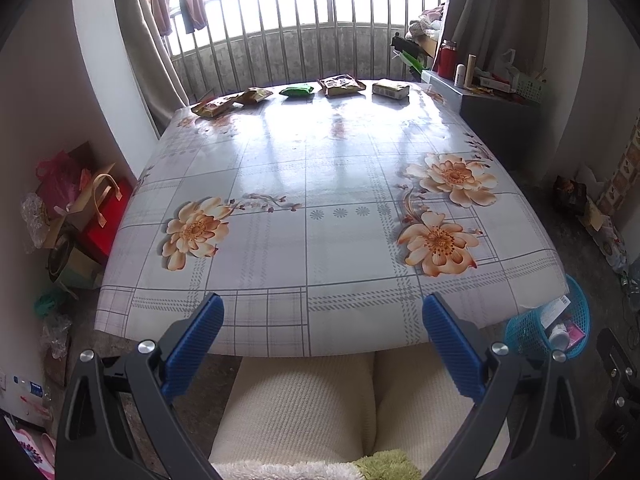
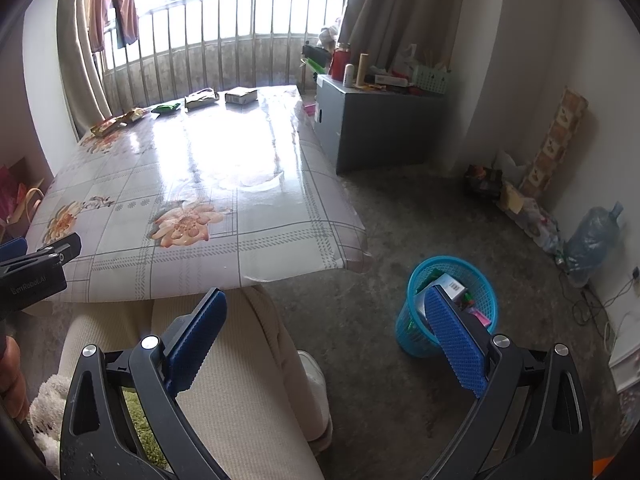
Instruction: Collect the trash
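Blue-padded left hand-held gripper (image 1: 322,322) hangs spread wide above knees (image 1: 320,400).

left claw (image 1: 322,312): jaws spread wide, blue ribbed fingers (image 1: 196,344) angled outward, nothing between them; held low, pointing forward and level.
left claw seen from the right: its black body (image 2: 38,268) sits to the left of the right claw and slightly ahead of it.
right claw (image 2: 324,312): jaws wide apart, blue pads (image 2: 454,344) empty; aimed forward and turned a little to the right of the left claw's line.
legs (image 1: 320,408): in cream ribbed trousers, directly beneath both claws, knees forward.
hand (image 2: 12,380): partly visible at the left edge behind the right claw; its grip is hidden.
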The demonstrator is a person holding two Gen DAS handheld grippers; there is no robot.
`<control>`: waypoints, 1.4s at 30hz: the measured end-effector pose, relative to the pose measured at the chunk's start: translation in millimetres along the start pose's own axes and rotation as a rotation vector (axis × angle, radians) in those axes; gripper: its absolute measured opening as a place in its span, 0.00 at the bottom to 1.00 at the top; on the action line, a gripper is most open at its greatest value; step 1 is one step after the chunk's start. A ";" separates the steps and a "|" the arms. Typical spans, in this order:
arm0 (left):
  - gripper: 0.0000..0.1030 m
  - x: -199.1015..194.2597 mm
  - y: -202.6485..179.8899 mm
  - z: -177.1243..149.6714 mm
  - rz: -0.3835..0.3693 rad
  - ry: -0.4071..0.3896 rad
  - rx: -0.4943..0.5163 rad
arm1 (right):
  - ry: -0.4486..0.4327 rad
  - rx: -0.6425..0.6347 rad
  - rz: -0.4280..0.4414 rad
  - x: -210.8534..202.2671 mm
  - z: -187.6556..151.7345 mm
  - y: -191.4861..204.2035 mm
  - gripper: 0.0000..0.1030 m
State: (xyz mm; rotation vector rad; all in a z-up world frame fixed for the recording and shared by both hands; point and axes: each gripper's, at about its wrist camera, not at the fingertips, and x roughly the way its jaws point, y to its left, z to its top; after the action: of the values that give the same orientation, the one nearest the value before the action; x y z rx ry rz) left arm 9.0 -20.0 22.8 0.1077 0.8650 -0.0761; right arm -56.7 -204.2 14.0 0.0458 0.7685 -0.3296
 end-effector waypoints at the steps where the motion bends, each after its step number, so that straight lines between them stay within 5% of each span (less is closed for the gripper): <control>1: 0.95 -0.3 -0.7 -0.2 0.000 -0.001 0.001 | 0.000 0.000 -0.001 -0.4 0.1 -0.1 0.92; 42: 0.95 4.2 -3.6 -3.0 -0.006 0.018 0.026 | 0.002 0.012 -0.009 -0.7 -1.2 1.9 0.92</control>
State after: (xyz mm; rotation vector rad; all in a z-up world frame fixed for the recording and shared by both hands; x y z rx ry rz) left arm 9.0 -23.3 17.4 0.1302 0.8821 -0.0923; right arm -57.4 -202.0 13.4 0.0541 0.7686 -0.3426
